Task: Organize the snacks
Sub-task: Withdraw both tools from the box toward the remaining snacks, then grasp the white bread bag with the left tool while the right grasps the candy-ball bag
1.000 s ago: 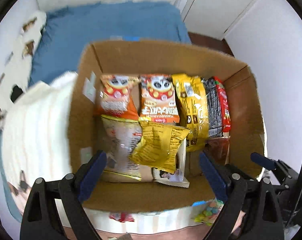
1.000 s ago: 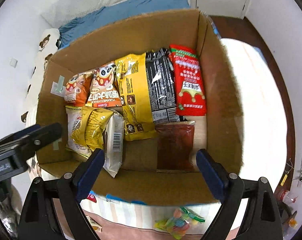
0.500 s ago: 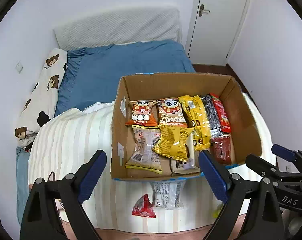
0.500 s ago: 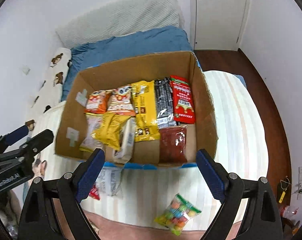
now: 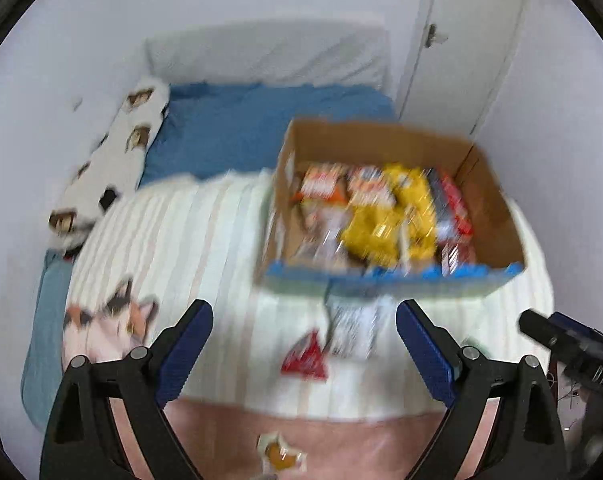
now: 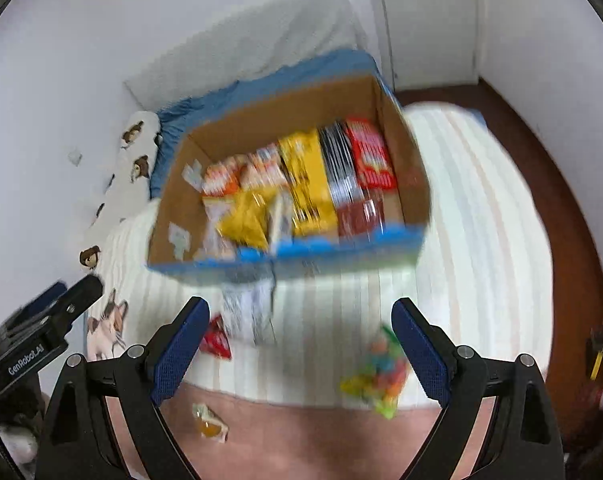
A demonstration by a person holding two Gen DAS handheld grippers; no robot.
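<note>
Blur hides the labels in your cardboard box (image 5: pixel 385 148) at one o'clock. It sits on a striped blanket (image 5: pixel 189 248) over the bed, door (image 5: pixel 473 40) behind. Your left gripper (image 5: pixel 304 340) and right gripper (image 6: pixel 300 336) gape wide, empty.

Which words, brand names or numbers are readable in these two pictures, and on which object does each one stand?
"GenRobot.AI": on the left gripper's black body, in the right wrist view.
"DAS": on the right gripper's black body, in the left wrist view; later letters may be cut off.
Snack packets in the cardboard box: print too blurred to read.
White packet, red packet and colourful candy bag on the blanket: too blurred to read.
</note>
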